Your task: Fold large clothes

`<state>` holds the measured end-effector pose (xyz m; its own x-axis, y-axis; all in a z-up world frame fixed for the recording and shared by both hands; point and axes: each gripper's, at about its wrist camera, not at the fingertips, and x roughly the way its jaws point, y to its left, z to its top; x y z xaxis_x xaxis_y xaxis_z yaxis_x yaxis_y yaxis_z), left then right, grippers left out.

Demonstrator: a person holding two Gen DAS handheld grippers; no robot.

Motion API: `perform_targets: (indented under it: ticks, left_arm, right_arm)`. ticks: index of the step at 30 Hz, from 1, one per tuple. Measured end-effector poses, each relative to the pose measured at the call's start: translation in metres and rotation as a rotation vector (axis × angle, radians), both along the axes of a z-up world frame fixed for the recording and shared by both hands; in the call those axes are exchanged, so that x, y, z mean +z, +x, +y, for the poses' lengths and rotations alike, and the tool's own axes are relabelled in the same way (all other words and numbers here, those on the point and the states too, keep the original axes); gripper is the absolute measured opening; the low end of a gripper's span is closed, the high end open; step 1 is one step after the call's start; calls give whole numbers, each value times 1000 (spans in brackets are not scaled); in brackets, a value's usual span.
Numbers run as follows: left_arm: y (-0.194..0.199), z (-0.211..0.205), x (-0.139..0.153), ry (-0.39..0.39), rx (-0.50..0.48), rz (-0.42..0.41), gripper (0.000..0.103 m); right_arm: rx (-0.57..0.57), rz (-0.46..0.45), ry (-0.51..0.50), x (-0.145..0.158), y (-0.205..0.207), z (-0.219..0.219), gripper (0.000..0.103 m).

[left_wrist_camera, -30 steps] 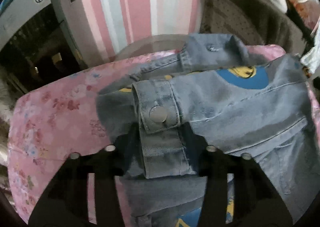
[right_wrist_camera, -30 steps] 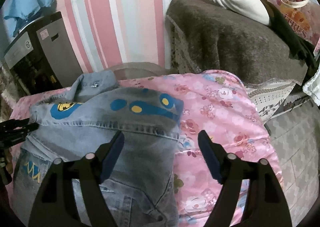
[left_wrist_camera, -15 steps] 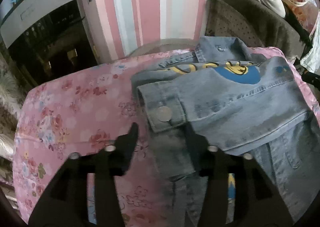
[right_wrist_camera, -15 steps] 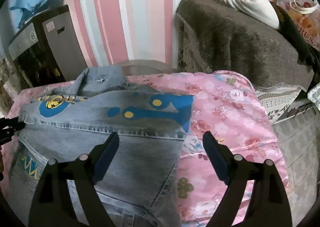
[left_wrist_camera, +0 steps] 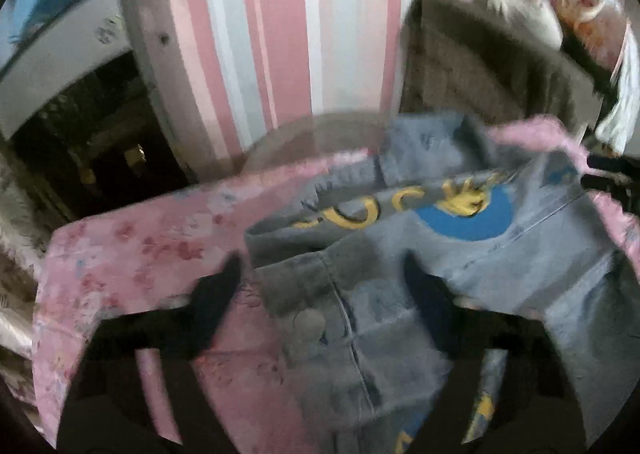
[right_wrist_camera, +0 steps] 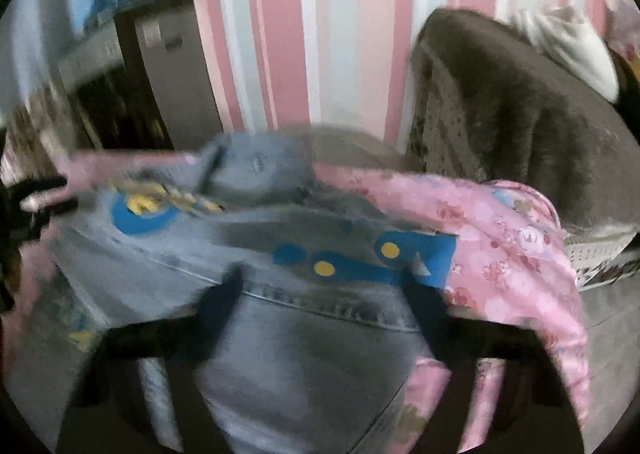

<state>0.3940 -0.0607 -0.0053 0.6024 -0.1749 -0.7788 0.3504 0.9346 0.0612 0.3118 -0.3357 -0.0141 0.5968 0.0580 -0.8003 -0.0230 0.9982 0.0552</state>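
The left hand-held gripper (left_wrist_camera: 322, 282) had just opened, releasing the denim jacket's (left_wrist_camera: 500, 274) folded cuff (left_wrist_camera: 296, 286); the right hand-held gripper (right_wrist_camera: 320, 290), narrowing, gripped nothing yet.

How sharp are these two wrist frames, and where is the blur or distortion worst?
Left wrist view: motion-smeared throughout, the blue denim jacket soft, its cuff button barely readable; fisheye bends the pink striped wall. Right wrist view: blur heaviest at the left edge, the jacket's seam doubled; the brown fuzzy blanket is a little clearer. Both are dim, with black corners.
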Motion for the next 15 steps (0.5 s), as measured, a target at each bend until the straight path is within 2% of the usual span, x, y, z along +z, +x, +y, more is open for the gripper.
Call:
perform_targets:
  ticks: [1, 2, 4, 6, 11, 12, 13, 14, 15]
  left_arm:
    - [7, -2, -8, 24, 12, 18, 55]
    - [17, -4, -19, 44, 15, 49, 53]
    - [25, -5, -28, 45, 13, 68, 53]
    - [29, -5, -33, 48, 10, 71, 54]
    - [31, -18, -43, 133, -5, 51, 57]
    - [29, -18, -41, 134, -4, 49, 57]
    - [26, -17, -38, 130, -2, 44, 62]
    - [22, -15, -33, 127, 4, 36, 71]
    - [15, -11, -28, 125, 24, 17, 92]
  right_arm:
    - [-7, 20, 5, -7, 8, -4, 38]
    - [-14, 29, -6, -12, 14, -8, 37]
    - [-15, 68, -21, -23, 26, -13, 25]
    - [-16, 118, -13, -35, 37, -18, 19]
    - [-23, 137, -2, -33, 45, -19, 19]
    - [-21, 131, -5, -29, 42, -18, 22]
    - [-18, 117, -10, -24, 37, -16, 29]
    - [-16, 87, -11, -13, 27, -14, 37]
    - [-15, 55, -17, -4, 16, -13, 59]
